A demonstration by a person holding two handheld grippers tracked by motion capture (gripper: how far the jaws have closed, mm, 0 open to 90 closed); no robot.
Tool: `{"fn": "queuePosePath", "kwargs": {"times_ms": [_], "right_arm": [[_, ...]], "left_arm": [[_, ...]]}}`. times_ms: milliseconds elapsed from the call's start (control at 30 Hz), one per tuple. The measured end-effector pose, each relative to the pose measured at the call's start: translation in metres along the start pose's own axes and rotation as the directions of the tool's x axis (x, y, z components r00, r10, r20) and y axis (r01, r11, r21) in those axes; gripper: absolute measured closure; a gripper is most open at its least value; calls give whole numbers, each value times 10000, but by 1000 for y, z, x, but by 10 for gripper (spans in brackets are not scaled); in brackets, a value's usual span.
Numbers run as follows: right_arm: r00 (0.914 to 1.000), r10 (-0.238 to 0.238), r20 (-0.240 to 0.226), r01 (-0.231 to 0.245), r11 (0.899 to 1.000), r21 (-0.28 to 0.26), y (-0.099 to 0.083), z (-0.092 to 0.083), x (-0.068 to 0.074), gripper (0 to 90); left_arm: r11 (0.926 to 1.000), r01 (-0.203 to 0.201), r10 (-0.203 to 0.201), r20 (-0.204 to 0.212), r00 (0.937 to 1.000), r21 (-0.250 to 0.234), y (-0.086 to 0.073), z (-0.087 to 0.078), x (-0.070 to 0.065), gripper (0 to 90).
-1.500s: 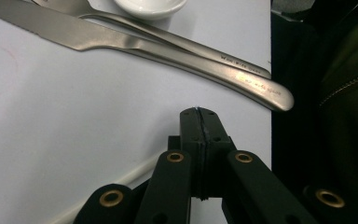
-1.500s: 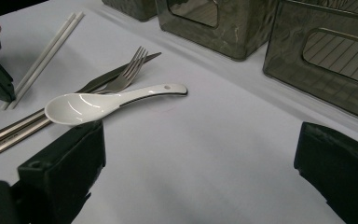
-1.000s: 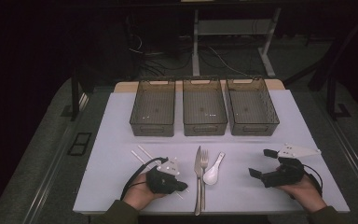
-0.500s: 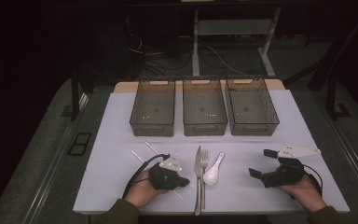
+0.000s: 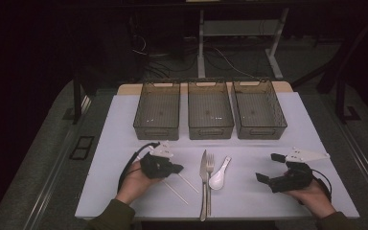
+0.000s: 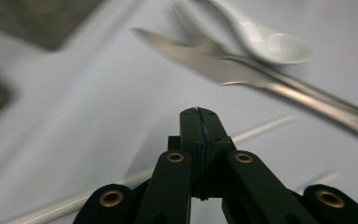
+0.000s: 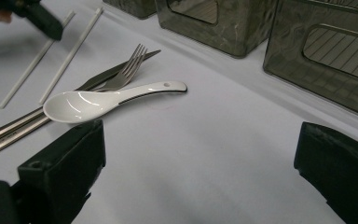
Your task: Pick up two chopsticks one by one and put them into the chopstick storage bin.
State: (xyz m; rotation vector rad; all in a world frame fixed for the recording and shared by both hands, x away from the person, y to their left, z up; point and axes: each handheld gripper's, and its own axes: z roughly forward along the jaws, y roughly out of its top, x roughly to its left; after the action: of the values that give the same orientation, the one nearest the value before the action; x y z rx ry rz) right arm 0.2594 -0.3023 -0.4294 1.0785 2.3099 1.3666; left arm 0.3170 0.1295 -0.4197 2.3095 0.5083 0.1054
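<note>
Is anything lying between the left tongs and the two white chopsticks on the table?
Nothing visible. The left tongs, jaws shut and empty, hang right over the chopsticks. The knife, fork and spoon lie off to the side, not in the way.

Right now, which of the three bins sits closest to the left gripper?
The leftmost bin, directly up the table from the left gripper. The middle bin and right bin lie farther to the right.
</note>
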Motion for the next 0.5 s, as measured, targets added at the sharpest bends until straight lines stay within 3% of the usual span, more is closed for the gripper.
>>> {"fn": "queuePosePath", "kwargs": {"times_ms": [100, 167, 267, 433, 500], "right_arm": [[10000, 57, -14, -57, 10000, 8, 0, -1, 0, 18], [9999, 96, -41, -95, 10000, 24, 0, -1, -1, 18], [9999, 150, -51, -150, 9999, 24, -1, -1, -1, 18], [9999, 159, -28, -158, 9999, 16, -1, -1, -2, 18], [9999, 153, -30, -153, 9999, 21, -1, -1, -2, 18]], "left_arm": [[9995, 278, -267, -596, 9979, 175, -3, -7, 21, 890], [9989, 294, -272, -585, 9979, 368, -5, -10, 31, 890], [9979, 23, 3, -388, 9992, 652, -4, -13, 38, 888], [9921, -596, 579, 181, 9982, 1102, 3, -15, 43, 751], [9837, -979, 925, 429, 9948, 1507, 6, -14, 43, 738]]}}
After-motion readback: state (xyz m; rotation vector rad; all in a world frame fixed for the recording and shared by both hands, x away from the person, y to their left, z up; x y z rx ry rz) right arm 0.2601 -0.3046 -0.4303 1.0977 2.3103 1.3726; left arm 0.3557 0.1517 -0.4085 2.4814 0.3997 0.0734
